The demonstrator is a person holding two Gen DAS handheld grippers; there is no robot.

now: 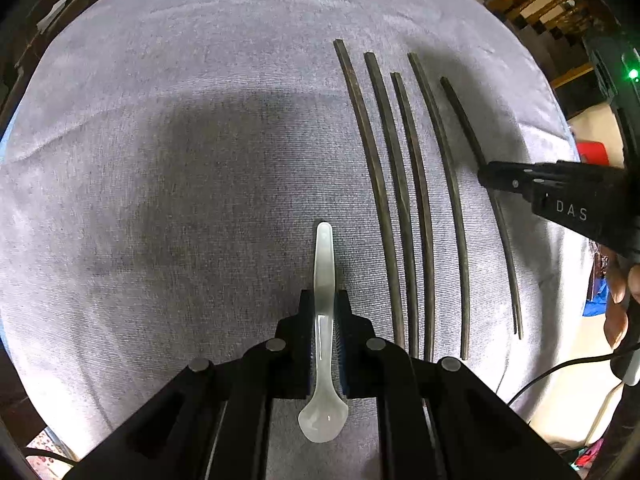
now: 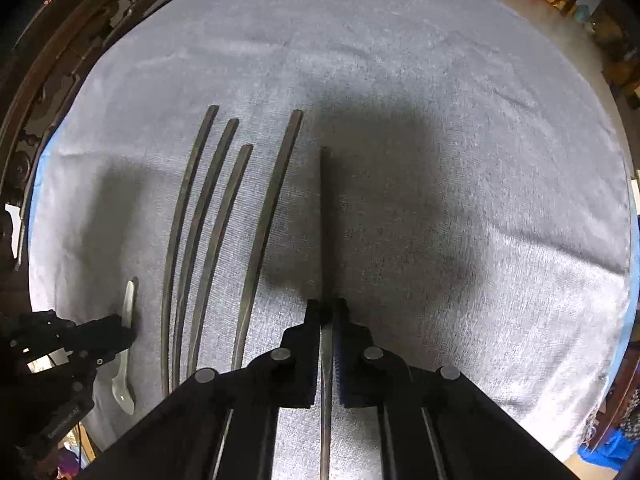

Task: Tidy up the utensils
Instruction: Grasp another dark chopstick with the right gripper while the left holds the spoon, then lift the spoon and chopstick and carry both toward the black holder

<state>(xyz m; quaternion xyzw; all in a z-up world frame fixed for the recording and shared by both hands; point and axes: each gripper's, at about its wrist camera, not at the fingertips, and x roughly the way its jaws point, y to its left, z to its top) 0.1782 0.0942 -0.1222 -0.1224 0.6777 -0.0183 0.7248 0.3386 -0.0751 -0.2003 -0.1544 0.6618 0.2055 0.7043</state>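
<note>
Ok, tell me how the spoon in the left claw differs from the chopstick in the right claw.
The spoon is pale and translucent; the chopstick is dark. The spoon widens into a rounded bowl; the chopstick is a thin, straight stick. The spoon lies apart from the four other chopsticks; the gripped chopstick lies beside that row. Shared: each is clamped in a shut claw, left claw, right claw, over the grey cloth.

Black angular grippers — round grey pivot pins, blue pads; right gripper lettered "DAS".
</note>
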